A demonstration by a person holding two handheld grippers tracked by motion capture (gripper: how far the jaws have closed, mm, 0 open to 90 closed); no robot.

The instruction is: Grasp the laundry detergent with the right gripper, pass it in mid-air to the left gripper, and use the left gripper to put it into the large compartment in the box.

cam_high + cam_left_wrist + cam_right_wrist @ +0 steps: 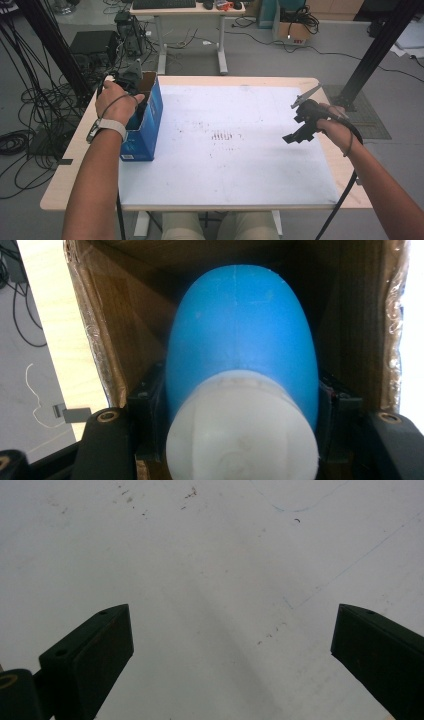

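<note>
An open blue cardboard box (146,131) stands at the table's left side. My left gripper (136,100) reaches down into it. In the left gripper view a blue bottle (240,335) with a white cap (242,435) sits between the jaws, which press on both of its sides inside the box's brown walls (115,335). My left gripper (240,407) is shut on the bottle. Over the right part of the white mat (225,160) my right gripper (296,135) hangs open. Between its jaws my right gripper (232,650) has just the bare mat (200,555).
The white mat covers most of the wooden table (75,165) and carries faint dark marks (222,136) at its middle. Beyond the far edge are a second desk (187,10), cables (30,100) on the floor and black frame posts (380,45).
</note>
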